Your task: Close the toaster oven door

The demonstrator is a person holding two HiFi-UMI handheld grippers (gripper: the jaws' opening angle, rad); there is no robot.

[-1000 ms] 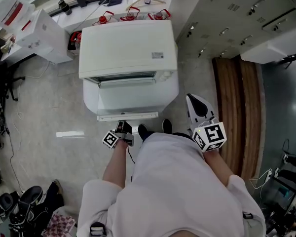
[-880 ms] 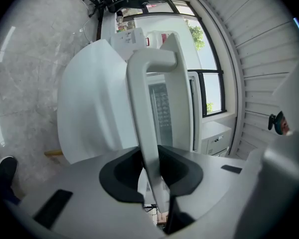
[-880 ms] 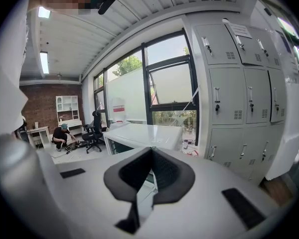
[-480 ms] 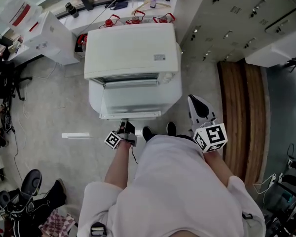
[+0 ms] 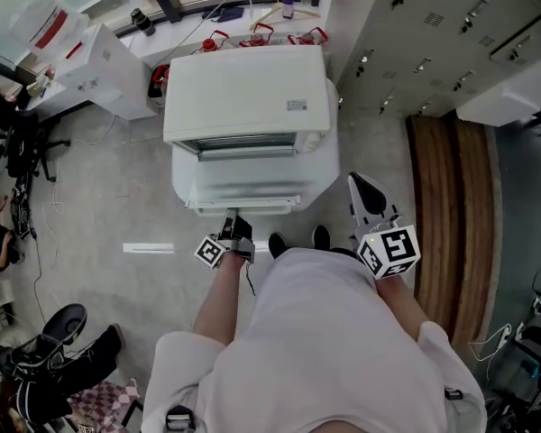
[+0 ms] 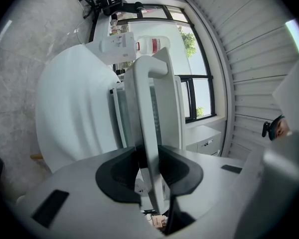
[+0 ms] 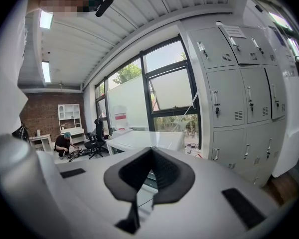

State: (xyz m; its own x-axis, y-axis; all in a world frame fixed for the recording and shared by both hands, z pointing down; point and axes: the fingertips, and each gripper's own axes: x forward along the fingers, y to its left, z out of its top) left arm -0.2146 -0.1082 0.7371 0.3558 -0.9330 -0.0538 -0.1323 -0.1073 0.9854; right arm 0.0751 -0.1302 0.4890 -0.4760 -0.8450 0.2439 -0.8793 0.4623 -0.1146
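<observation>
A white toaster oven stands on a white round table in the head view. Its door hangs partly open toward me, with the handle bar along its near edge. My left gripper is shut on that handle. In the left gripper view the handle runs straight between the left gripper's dark pads, and both pads press on it. My right gripper hovers to the right of the table, away from the oven. The right gripper is shut with nothing in it.
Red-capped bottles line the window sill behind the oven. A white cabinet stands at the back left, grey lockers at the right, a wooden floor strip beside them. Someone crouches far off.
My left gripper has risen with the handle, and the door has swung up a little toward the oven front. The right gripper has stayed where it was.
</observation>
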